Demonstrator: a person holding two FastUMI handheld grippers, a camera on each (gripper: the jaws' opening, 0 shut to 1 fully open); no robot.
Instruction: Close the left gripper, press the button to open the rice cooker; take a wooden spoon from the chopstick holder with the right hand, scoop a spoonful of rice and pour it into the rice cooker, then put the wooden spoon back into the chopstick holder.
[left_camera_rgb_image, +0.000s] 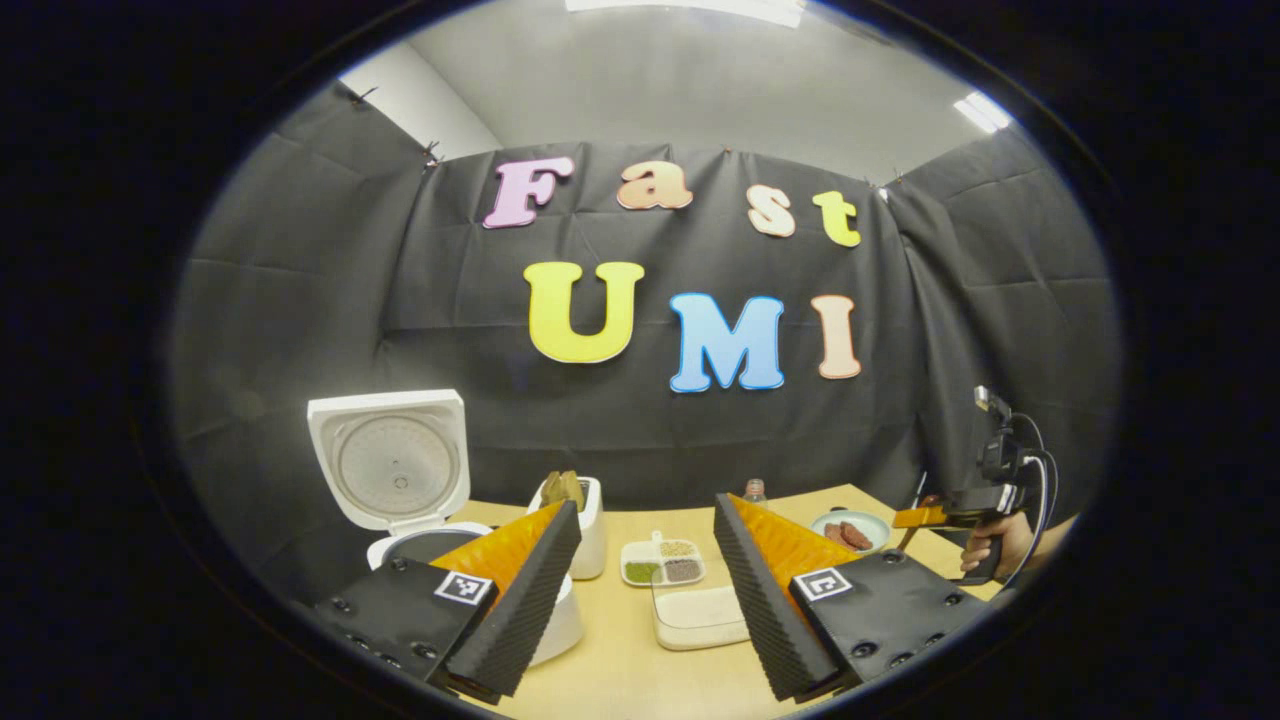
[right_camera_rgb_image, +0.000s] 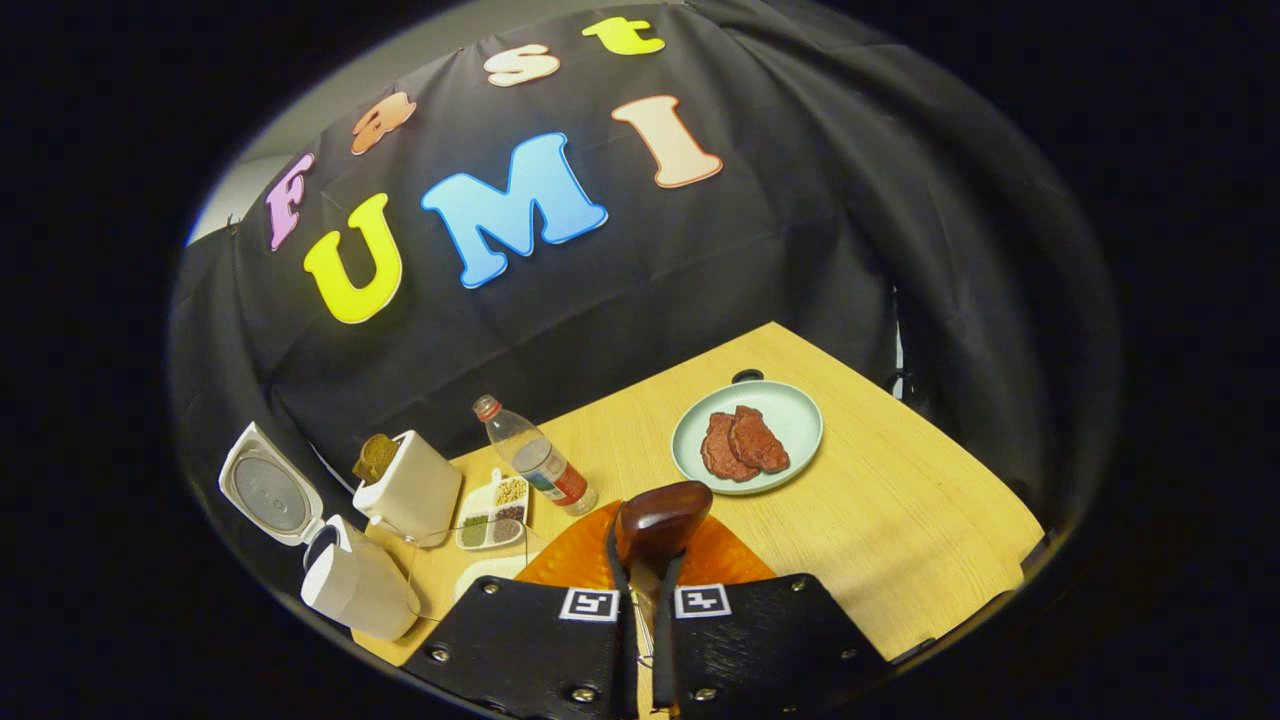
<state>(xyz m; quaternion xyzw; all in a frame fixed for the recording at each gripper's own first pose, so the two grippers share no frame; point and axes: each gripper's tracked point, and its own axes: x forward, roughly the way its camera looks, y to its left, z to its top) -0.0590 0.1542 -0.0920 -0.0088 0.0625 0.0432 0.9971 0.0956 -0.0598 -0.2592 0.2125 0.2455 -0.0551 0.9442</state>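
The white rice cooker (left_camera_rgb_image: 400, 545) stands at the table's left with its lid (left_camera_rgb_image: 390, 465) swung up. My left gripper (left_camera_rgb_image: 647, 510) hovers open above the table, its left finger in front of the cooker, nothing between its fingers. Behind it stands the white chopstick holder (left_camera_rgb_image: 585, 520), with brown utensils sticking out. A clear container of rice (left_camera_rgb_image: 698, 612) lies below the gap. My right gripper (right_camera_rgb_image: 642, 575) is shut on the wooden spoon (right_camera_rgb_image: 662, 518), raised over the table's right part with the bowl pointing forward. In the right gripper view the cooker (right_camera_rgb_image: 355, 590) and holder (right_camera_rgb_image: 412, 487) sit far left.
A divided dish of grains (left_camera_rgb_image: 662, 562) sits behind the rice container. A plastic bottle (right_camera_rgb_image: 535, 462) lies tilted near the middle, and a pale green plate with meat slices (right_camera_rgb_image: 790, 415) sits to the right. A hand (left_camera_rgb_image: 990, 550) holds the right gripper (left_camera_rgb_image: 925, 517) at the table's right edge.
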